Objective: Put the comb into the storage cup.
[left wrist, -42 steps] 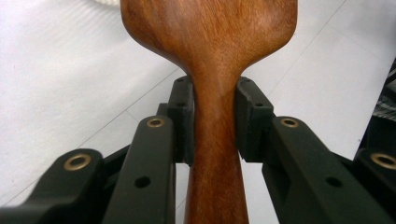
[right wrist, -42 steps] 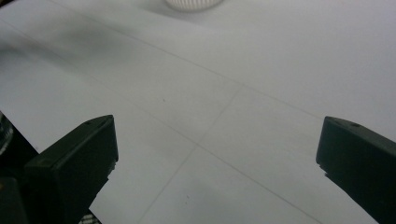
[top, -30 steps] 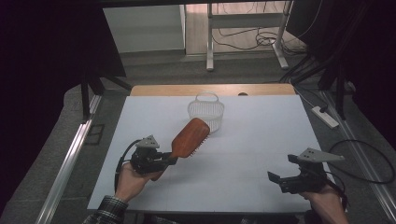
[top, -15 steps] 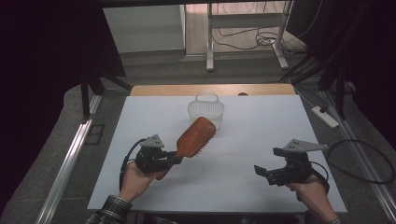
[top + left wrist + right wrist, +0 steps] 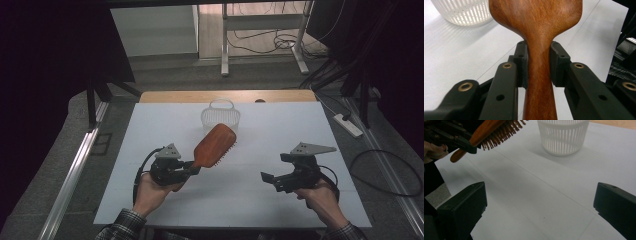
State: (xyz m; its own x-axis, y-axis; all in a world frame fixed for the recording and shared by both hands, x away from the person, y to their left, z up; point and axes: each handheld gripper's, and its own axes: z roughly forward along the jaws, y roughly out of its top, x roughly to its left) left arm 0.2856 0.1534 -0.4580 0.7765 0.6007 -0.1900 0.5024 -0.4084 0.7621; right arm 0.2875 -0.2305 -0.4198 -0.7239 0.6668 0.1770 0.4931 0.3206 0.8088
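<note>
A reddish-brown wooden paddle hairbrush (image 5: 214,145) is held clear of the white worktop (image 5: 250,200) by the left gripper (image 5: 192,170), its head raised and tilted toward the white slotted plastic basket (image 5: 220,116) standing near the worktop's far edge, bristles turned down and to the right. Risk no. 1, as judged: the grip sits only on the narrow neck, w/ the broad, heavy head cantilevered well beyond the fingers, so the brush could pivot or slide between the pads if the hand is swung or tipped fast. Risk no. 2: the basket looks light and barely wider than the brush head, so a low or off-centre approach could see its rim struck and the basket tipped or pushed toward the wooden strip at the back. Risk no. 3: if the brush is meant to be passed over, the head could be met by the right gripper (image 5: 270,181) at an awkward angle, bristles catching on a finger. In the left gripper view the fingers (image 5: 522,63) are seen closed on the brush (image 5: 540,57) approx. where handle widens into head, both pads pressed flat on the wood, one each side. In the right gripper view the fingers (image 5: 464,207) are spread wide w/ nothing between them but bare worktop (image 5: 544,195); nothing is touched, and the brush (image 5: 496,131) and basket (image 5: 562,135) lie well ahead.
</note>
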